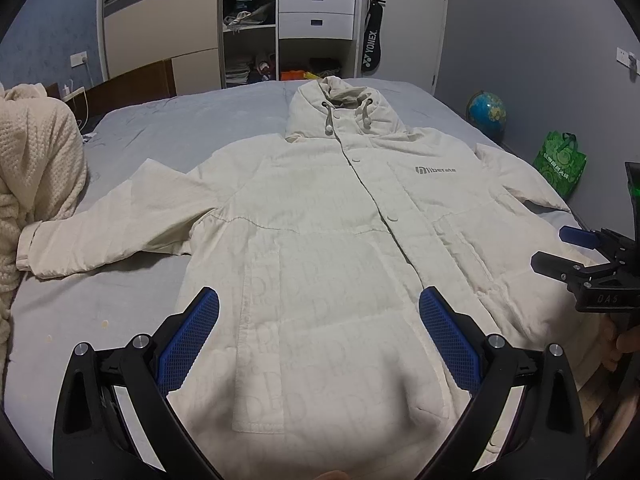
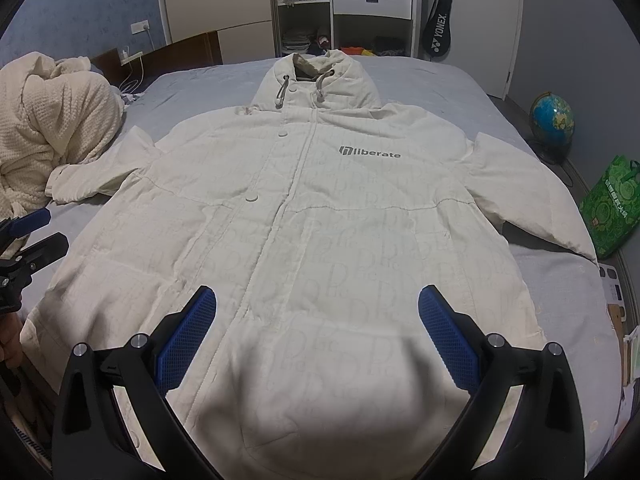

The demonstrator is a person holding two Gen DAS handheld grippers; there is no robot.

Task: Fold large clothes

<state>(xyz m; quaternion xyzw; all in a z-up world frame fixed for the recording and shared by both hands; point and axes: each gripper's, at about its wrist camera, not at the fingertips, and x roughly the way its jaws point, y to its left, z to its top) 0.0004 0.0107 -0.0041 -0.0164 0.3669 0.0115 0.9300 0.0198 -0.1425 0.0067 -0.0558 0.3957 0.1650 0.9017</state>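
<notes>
A cream hooded jacket point(image 1: 320, 240) lies spread flat, front up, on the grey bed point(image 1: 200, 120). Its hood point(image 1: 340, 112) points toward the open wardrobe point(image 1: 288, 20) beyond the bed's far end, and both sleeves reach outward from the jacket's body. Its front is snapped closed, and grey "liberate" lettering point(image 2: 370, 153) sits on the chest just below the hood.

The left claw point(image 1: 319, 308) hovers above the jacket's hem end, spread wide and holding nothing. The right claw point(image 2: 317, 306) hangs over the same hem end, also spread wide and empty. Each claw shows at the edge of the other's view, level with the jacket's lower body.

Beside the jacket's sleeve, a heap of cream knitted blanket point(image 2: 52, 120) rests on the bed. On the jacket's opposite side, off the bed, a globe point(image 2: 552, 120) and a green bag point(image 2: 610, 208) stand on the floor.
</notes>
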